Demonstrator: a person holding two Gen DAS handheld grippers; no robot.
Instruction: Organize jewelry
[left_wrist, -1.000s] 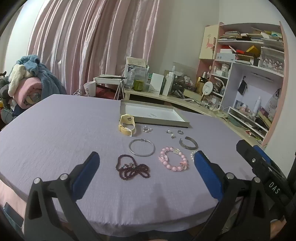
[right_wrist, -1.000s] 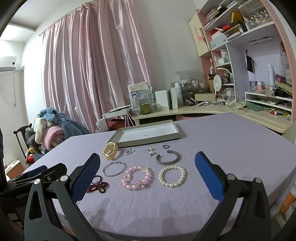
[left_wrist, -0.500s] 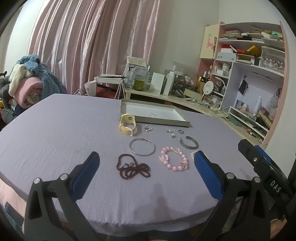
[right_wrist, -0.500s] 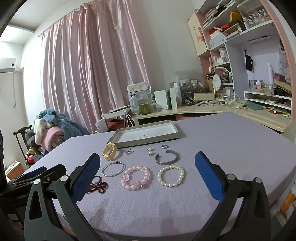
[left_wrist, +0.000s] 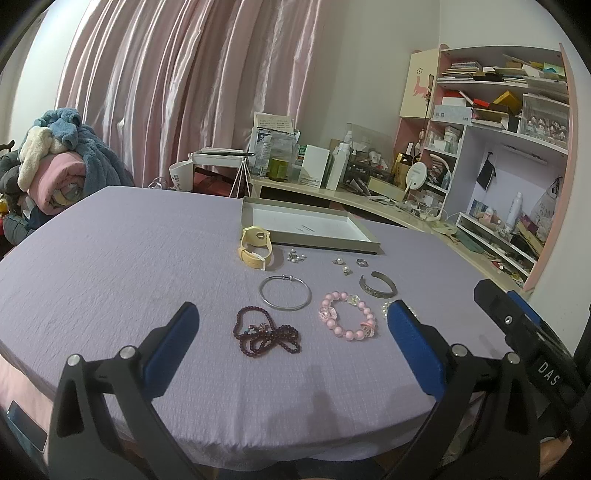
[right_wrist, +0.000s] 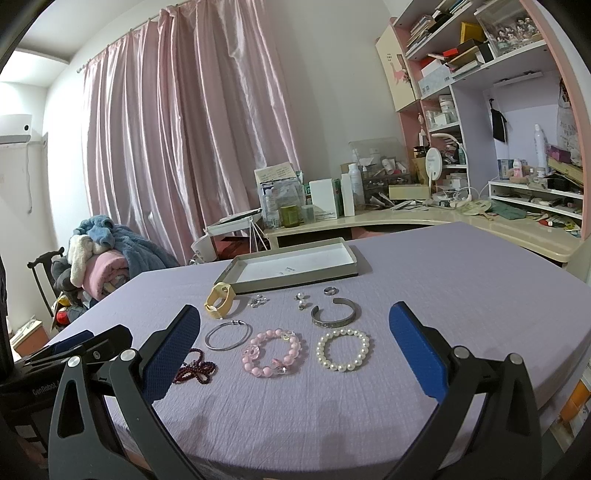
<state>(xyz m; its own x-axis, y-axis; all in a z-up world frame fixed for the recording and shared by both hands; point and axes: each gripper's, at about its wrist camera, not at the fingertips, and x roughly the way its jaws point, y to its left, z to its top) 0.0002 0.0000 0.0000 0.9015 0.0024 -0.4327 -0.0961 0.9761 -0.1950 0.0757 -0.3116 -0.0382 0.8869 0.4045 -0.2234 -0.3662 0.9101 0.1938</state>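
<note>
The table (right_wrist: 461, 280) carries a matt lilac cloth with a fine crinkled weave. The tray (right_wrist: 291, 275) looks like grey cardboard, lined in smooth white paper. The thin bangle (right_wrist: 226, 335) and the cuff bracelet (right_wrist: 334, 318) are metal, the first polished, the second duller with a patterned face. The pearl bracelet (right_wrist: 343, 349) has a soft sheen; the pink bead bracelet (right_wrist: 274, 353) is glossy, partly clear. The dark red bead strand (left_wrist: 266, 331) is shiny. The yellow watch (left_wrist: 256, 248) strap appears matt plastic or rubber. The curtain (right_wrist: 192, 140) is satin-like, lustrous.
</note>
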